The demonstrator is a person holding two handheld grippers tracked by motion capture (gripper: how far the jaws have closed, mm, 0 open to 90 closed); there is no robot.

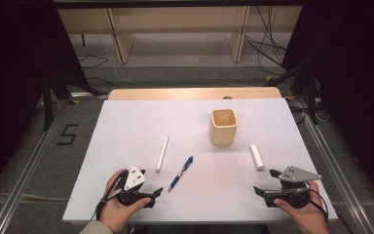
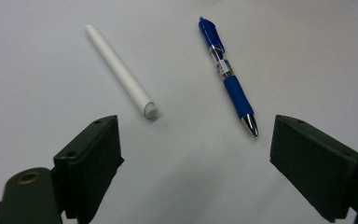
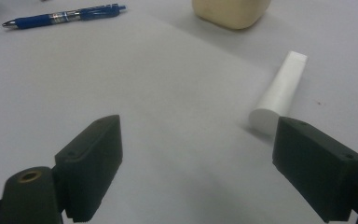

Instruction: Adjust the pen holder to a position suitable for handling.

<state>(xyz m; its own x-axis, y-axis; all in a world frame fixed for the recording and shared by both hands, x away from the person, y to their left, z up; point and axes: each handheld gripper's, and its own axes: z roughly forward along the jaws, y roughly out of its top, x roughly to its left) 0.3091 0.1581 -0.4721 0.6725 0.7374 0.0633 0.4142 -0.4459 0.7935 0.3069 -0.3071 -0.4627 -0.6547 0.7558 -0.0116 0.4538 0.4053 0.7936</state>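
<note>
A blue pen (image 1: 180, 173) lies on the white table top (image 1: 126, 126), tip toward me, with a thin white stick (image 1: 162, 153) just left of it. A short white tube (image 1: 256, 156) lies at the right, below a square beige cup (image 1: 223, 126). My left gripper (image 1: 152, 186) rests open near the front edge, just short of the stick (image 2: 121, 71) and the pen (image 2: 228, 77), nothing between its fingers. My right gripper (image 1: 265, 181) is open too, with the white tube (image 3: 279, 91) just ahead of its right finger. The pen (image 3: 63, 17) and cup (image 3: 230, 10) lie farther off.
A wooden strip (image 1: 195, 93) edges the table's far side. Beyond it stand shelf legs (image 1: 119, 41) and loose cables (image 1: 268, 46) on the floor. Metal rails (image 1: 24, 170) run along both sides of the table.
</note>
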